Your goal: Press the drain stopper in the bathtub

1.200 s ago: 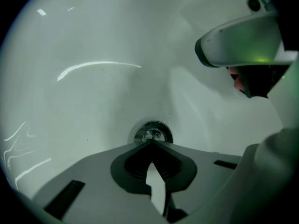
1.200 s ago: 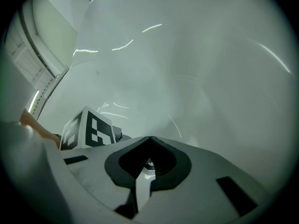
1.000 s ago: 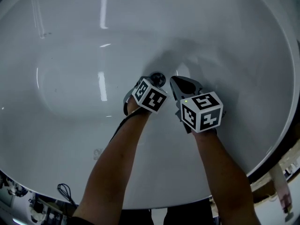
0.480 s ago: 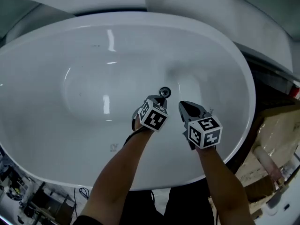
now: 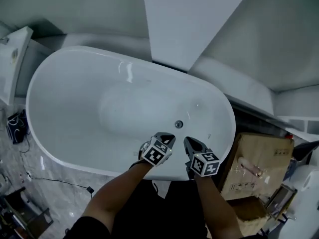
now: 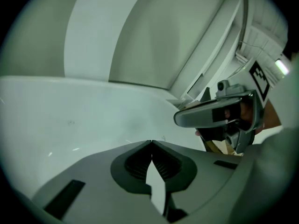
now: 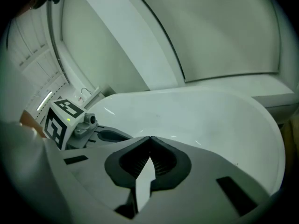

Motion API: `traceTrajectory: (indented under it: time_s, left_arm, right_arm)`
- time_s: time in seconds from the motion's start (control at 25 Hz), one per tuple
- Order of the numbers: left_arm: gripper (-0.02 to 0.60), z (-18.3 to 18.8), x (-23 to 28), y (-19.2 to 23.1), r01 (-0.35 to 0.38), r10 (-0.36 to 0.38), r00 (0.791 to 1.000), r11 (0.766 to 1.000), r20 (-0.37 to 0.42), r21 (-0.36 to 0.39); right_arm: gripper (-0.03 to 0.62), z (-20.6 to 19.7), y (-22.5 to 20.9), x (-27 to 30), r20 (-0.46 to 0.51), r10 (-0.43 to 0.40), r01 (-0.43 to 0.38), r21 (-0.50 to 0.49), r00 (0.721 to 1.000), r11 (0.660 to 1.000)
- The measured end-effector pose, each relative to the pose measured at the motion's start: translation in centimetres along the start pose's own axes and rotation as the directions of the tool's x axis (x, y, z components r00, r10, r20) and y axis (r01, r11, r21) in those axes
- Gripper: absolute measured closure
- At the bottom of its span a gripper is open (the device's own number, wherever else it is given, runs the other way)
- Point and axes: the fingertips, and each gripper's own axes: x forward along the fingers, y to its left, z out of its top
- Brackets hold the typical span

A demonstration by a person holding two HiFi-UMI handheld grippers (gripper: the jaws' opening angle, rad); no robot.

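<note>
A small round metal drain stopper sits on the floor of the white oval bathtub, toward its right end. My left gripper hangs over the tub's near rim, shut with nothing in it, well short of the stopper. Beside it on the right, my right gripper is also shut and empty. In the left gripper view the jaw tips meet, and the right gripper's body shows at the right. In the right gripper view the tips meet too, with the left gripper's marker cube at the left.
A cardboard box stands right of the tub. A white slanted panel rises behind it. A white fixture is at the far left, with cables on the marble floor.
The view has pulled far back and up: the tub now shows whole. Both grippers have drawn away from the stopper toward the near rim, still shut.
</note>
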Motion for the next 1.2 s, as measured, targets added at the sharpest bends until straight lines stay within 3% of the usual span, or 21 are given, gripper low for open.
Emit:
traceTrajectory:
  time_s: [0.24,0.4,0.6,0.76,0.96,1.2]
  left_arm:
    - [0.566,3.2,-13.7,-2.9,-0.096,0.079,0.979,0.992,0.191,0.082]
    - [0.566,4.4,-20.9,-4.8,-0.099,0.071,0.955,0.992,0.289,0.084]
    - [0.566,5.0,-27.8,-6.3,-0.107,0.067,0.925,0.991,0.375,0.085]
    - [0.566,6.4,-32.0,-8.4,-0.105,0.04,0.896,0.987,0.441,0.125]
    - [0.566,8.8,-36.1,-11.0,-0.156,0.043,0.852,0.972,0.522,0.174]
    - [0.566,12.7,-38.9,-13.5,-0.223,0.079,0.803,0.959,0.59,0.174]
  right_arm:
    - [0.58,1.7,11.4,-6.3,0.073,0.078,-0.071,-0.099,0.994,0.993]
    - [0.58,2.0,17.2,-10.3,0.103,0.104,-0.085,-0.175,0.989,0.981]
    - [0.58,2.6,22.2,-14.2,0.198,0.105,-0.068,-0.185,0.975,0.98]
    - [0.58,3.3,24.5,-17.1,0.253,0.111,-0.061,-0.197,0.961,0.978]
    - [0.58,5.3,25.1,-20.6,0.311,0.119,-0.045,-0.236,0.943,0.971]
    - [0.582,10.3,25.5,-26.6,0.43,0.189,-0.045,-0.323,0.883,0.945]
